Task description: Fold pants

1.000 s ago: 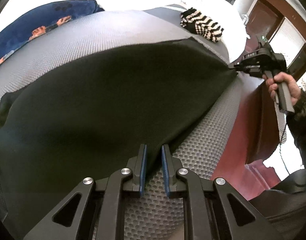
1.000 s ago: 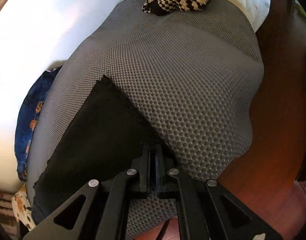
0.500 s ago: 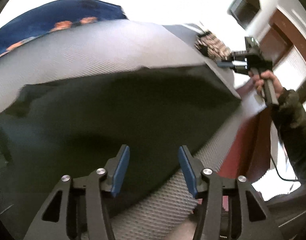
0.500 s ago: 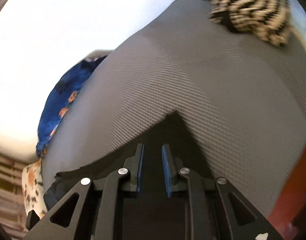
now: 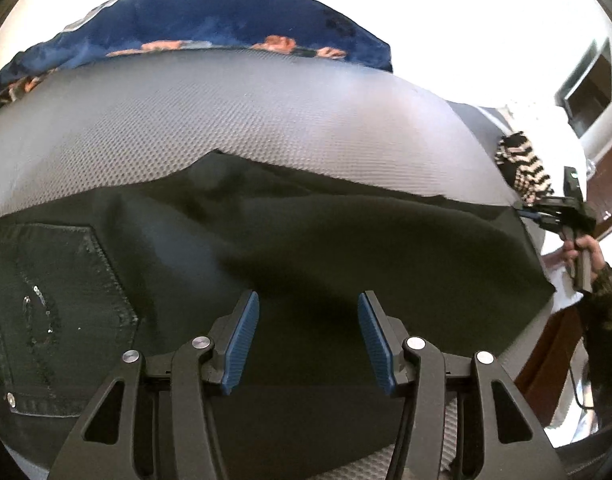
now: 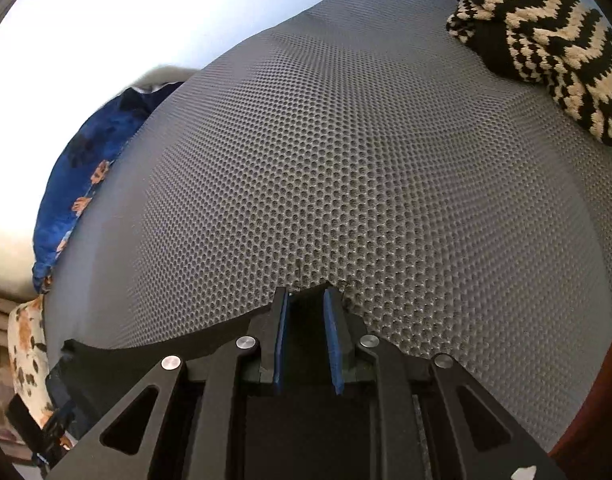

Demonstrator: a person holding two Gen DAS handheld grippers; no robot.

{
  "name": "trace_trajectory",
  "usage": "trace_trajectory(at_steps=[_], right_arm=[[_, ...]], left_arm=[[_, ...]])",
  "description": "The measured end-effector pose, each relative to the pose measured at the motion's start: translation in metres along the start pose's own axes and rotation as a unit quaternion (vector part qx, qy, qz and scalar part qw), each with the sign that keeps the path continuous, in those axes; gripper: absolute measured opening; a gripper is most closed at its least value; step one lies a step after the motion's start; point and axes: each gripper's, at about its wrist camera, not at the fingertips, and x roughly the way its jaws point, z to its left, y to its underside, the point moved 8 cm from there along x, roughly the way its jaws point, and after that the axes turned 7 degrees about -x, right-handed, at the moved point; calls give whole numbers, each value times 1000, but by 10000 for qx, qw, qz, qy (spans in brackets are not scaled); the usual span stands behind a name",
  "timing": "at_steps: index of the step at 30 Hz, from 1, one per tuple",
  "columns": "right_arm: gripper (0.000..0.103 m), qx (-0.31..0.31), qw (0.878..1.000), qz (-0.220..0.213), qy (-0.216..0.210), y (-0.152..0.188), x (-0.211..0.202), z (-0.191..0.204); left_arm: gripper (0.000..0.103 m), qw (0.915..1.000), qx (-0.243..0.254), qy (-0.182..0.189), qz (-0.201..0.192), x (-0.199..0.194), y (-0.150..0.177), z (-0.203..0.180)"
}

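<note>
Black pants [image 5: 326,256] lie spread on the grey mesh mat [image 6: 366,160], pocket end left. Left gripper [image 5: 308,334] gapes wide, holding nothing. Right gripper [image 6: 306,312] slightly parted over the hem corner, pads not pressing. Risk: loose corner slides, fold skews.

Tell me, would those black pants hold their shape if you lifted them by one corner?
Probably not. The black pants lie in soft ripples on the grey mesh mat, so they would likely droop. The stitched pocket suggests denim-like cloth, perhaps fairly heavy. The textured mat may resist sliding.
</note>
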Motion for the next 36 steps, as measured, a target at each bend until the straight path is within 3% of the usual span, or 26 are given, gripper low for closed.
trace_trajectory(at_steps=[2,5,9,13,16,23,25,28,30,33,36], right_arm=[[18,-91,9997,55,-211,3,2,4],[18,-382,9990,93,-195,5,4,7],[5,-504,9987,-58,-99,5,2,13],[4,-692,9926,-768,642,5,-29,24],[3,-634,9882,-1041,930,7,-41,25],[3,-459,9859,-729,1436,4,-7,13],[5,-248,9863,-742,1451,3,-3,7],[25,12,9869,-629,1485,3,-6,0],[28,127,9848,-725,1576,2,-20,2],[28,-156,9863,-973,1323,-2,-42,37],[28,-818,9914,-784,653,-1,-39,106]], left_arm=[[53,10000,-52,-65,34,4,1,3],[53,9998,-108,-125,110,9,4,6],[53,9997,-120,-207,68,10,5,6],[53,9995,-159,-283,-38,7,0,10],[53,9990,-270,-340,-125,5,-3,18],[53,9985,-160,-492,-198,7,0,34],[53,9985,-48,-498,-216,8,1,34],[53,9982,110,-537,-241,7,2,33],[53,9985,119,-478,-218,4,2,33],[54,9987,26,-418,-300,-5,1,39],[54,9978,-7,-498,-445,-16,-1,50]])
